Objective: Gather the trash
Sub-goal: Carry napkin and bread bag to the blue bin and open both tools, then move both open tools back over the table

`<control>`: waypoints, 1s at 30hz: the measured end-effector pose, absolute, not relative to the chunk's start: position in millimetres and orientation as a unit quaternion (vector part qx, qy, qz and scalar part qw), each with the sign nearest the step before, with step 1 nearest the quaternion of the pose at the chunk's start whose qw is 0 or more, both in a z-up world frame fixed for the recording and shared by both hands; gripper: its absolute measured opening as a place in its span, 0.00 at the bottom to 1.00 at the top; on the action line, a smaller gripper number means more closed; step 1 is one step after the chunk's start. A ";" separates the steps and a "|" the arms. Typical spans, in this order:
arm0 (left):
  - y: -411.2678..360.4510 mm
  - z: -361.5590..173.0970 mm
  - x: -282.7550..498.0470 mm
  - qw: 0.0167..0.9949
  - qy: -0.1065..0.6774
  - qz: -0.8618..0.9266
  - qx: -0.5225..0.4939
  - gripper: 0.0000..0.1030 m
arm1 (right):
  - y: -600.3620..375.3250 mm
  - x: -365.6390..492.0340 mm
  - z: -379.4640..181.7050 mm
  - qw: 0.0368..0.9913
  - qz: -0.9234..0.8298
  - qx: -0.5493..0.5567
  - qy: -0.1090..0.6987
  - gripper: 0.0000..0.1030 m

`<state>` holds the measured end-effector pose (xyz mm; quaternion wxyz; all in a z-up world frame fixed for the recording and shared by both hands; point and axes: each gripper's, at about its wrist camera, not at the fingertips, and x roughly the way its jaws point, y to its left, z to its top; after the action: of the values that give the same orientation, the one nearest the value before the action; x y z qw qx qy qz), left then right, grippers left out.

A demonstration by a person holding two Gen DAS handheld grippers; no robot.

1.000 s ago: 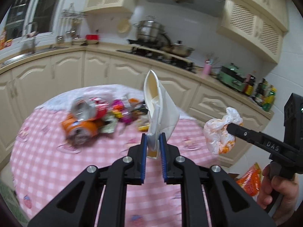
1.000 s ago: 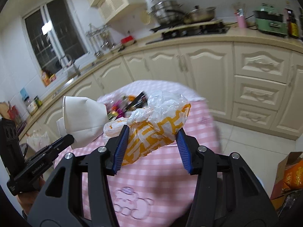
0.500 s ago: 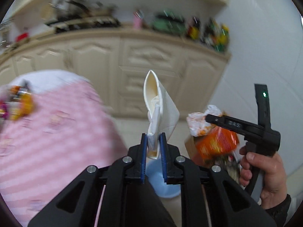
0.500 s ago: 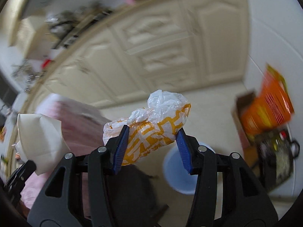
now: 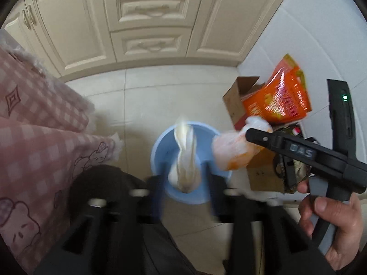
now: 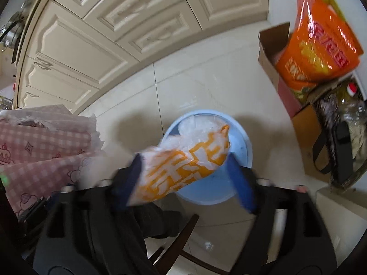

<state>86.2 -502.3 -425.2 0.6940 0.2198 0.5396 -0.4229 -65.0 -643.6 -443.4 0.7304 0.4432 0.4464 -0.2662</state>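
Over the blue bin [image 5: 158, 153], both tools have just been opening, paper cup [image 5: 185, 160] and wrapper [image 6: 183, 162] loose between jaws, cardboard box [image 6: 273, 50] nearby.

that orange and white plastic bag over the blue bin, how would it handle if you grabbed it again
The bag looks thin and crumpled, so probably floppy and very light, squashing under any squeeze. Its glossy film may be slippery. The right gripper fingers have just been opening, with the bag loose between them above the bin, so it should drop slowly, maybe drifting rather than falling straight.
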 end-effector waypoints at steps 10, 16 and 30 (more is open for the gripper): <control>-473.7 -385.9 87.1 0.746 0.489 -0.399 0.212 0.86 | -642.8 -75.8 -428.2 0.730 -0.297 0.439 0.432 0.94; -455.5 -338.3 77.0 0.768 0.452 -0.410 0.195 0.86 | -637.4 -71.8 -393.0 0.749 -0.300 0.424 0.411 0.94; -372.8 -197.5 51.8 0.834 0.329 -0.428 0.114 0.89 | -564.3 -37.6 -210.9 0.867 -0.240 0.318 0.298 0.94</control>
<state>51.8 -372.8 -197.5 0.8341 0.1145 0.3288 -0.4278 -37.6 -564.3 -210.9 0.8674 0.3182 0.2982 -0.2397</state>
